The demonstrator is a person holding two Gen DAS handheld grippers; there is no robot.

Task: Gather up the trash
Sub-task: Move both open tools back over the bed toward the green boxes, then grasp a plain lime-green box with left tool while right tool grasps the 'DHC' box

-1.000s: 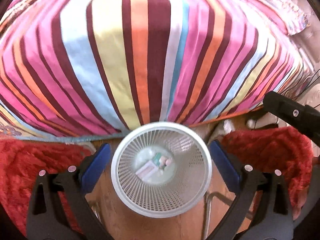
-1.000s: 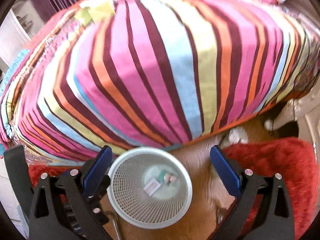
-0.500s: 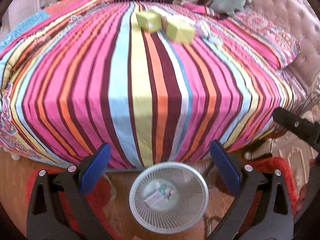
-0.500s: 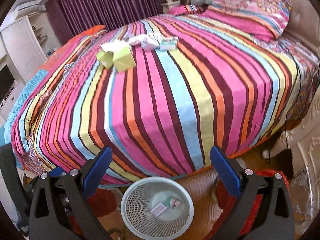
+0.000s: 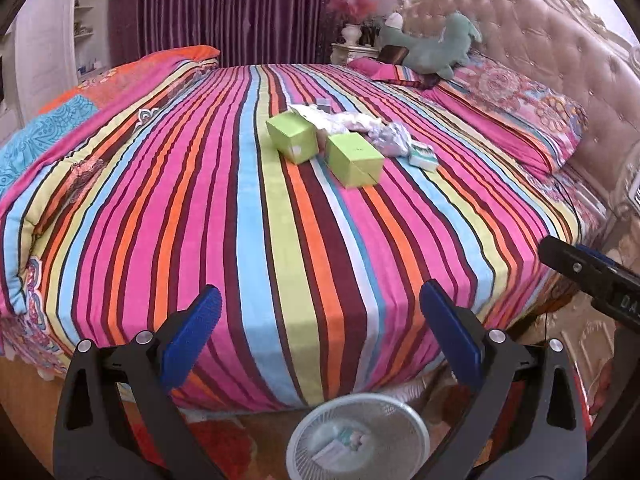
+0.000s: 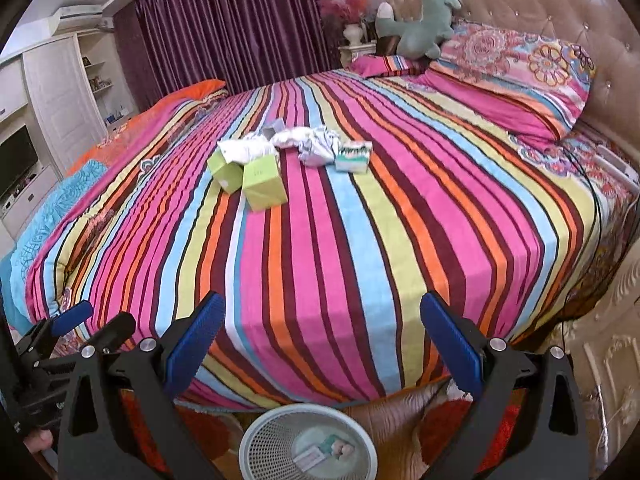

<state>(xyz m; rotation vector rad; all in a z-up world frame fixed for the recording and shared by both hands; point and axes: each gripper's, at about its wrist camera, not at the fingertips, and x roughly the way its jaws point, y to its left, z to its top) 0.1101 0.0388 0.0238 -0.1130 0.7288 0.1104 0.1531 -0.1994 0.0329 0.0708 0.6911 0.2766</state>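
Striped bed (image 5: 280, 240) ahead: trash pile (image 6: 296, 148) sits mid-bed, well beyond both empty, wide-open grippers, left gripper (image 5: 316, 312) and right gripper (image 6: 320, 320); neither's clearly nearer.

Big bed (image 5: 304, 216) in front of me with a loud striped cover, tufted beige headboard (image 5: 532, 44) on the right. Purple curtains (image 6: 224, 24) across the back wall, white cabinets (image 6: 52, 92) on the left, wood floor (image 5: 24, 396) with a red rug (image 5: 224, 444) below.
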